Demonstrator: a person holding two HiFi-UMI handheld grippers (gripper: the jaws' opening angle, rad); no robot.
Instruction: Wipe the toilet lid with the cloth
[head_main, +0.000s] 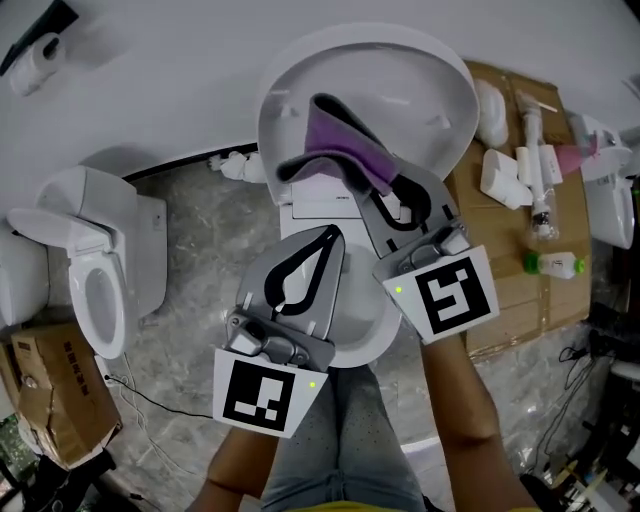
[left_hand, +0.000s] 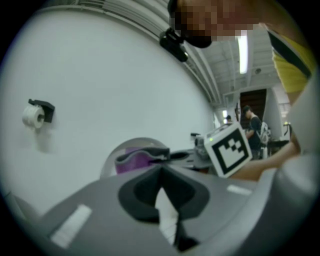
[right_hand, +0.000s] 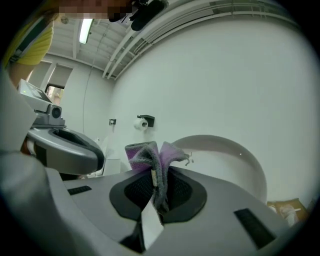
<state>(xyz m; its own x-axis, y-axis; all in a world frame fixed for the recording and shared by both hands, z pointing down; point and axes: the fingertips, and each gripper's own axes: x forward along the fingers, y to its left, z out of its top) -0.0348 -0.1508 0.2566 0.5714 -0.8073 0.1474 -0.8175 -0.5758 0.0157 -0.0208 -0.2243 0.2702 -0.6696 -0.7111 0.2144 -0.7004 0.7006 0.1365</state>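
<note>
Closest to the lens, the person's left gripper, a grey two-jaw tool with a black-and-white marker cube, is hovering over the white toilet bowl with its jaws pressed together on nothing. Just beside it, the matching right gripper is reaching further forward and pinching the purple-and-grey microfibre cloth between its pads, a fold bunching up above the tips. That cloth is hanging in front of the raised round white toilet lid. The lid's rim is leaning back against the plain white wall, so room is running out behind it. Free space is lying to the left, across the grey marbled floor, before the second white toilet and the brown cardboard box. On the right, the flat brown cardboard sheet with its white bottles is crowding the bowl's edge. High on the wall, the white toilet-paper roll is sitting well clear. Both grippers are covering most of the bowl and seat, and whether the cloth is touching the lid is not something I can tell.
</note>
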